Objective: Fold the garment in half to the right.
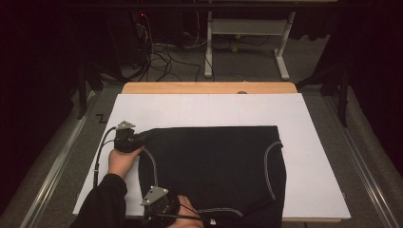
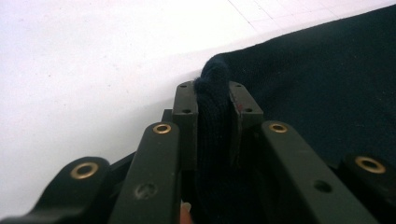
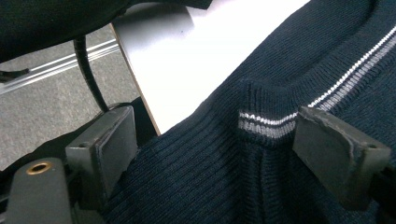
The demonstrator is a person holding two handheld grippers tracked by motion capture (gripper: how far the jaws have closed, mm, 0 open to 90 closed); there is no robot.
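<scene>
Above, your left gripper point(image 1: 135, 138) jaws clamp the sweater point(image 1: 214, 166) corner; your right gripper point(image 3: 224, 154) jaws stand open, straddling its striped hem on the tabletop point(image 1: 199, 107).

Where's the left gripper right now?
In the high view the left gripper sits at the left edge of the dark sweater on the white board, clamped on a fold of its far-left corner, beyond the right gripper.

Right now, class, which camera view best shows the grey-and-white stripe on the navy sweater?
The right gripper view: the stripe lies close up on the ribbed sweater. The high view shows it as thin pale lines; the left gripper view shows plain dark knit.
</scene>
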